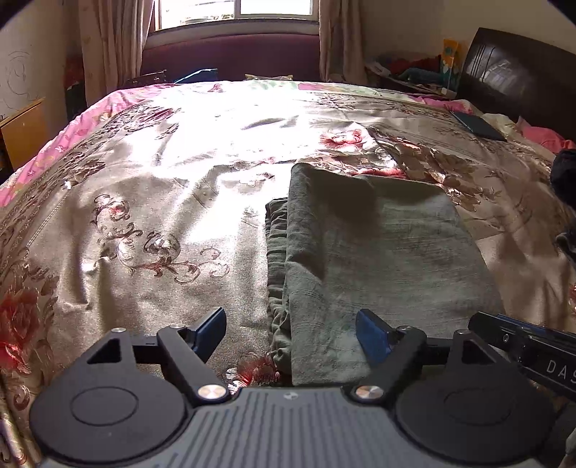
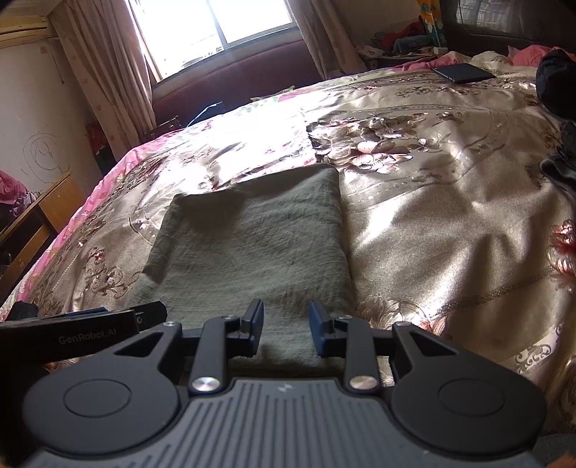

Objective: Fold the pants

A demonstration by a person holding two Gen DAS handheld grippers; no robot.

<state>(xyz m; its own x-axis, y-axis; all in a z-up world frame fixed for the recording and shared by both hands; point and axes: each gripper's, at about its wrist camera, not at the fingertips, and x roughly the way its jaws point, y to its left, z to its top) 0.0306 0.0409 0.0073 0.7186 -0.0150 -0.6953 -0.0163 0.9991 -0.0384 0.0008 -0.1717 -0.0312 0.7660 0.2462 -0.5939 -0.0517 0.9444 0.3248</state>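
Note:
The grey-green pants lie folded into a flat rectangle on the floral bedspread. In the right wrist view the pants lie straight ahead. My left gripper is wide open and empty, above the near left edge of the pants. My right gripper is open and empty, above the near edge of the pants. The right gripper shows at the right edge of the left wrist view. The left gripper shows at the left of the right wrist view.
A dark phone lies on the bedspread far right. Dark clothing is piled at the right edge. A wooden desk stands left of the bed. A window and a headboard are beyond.

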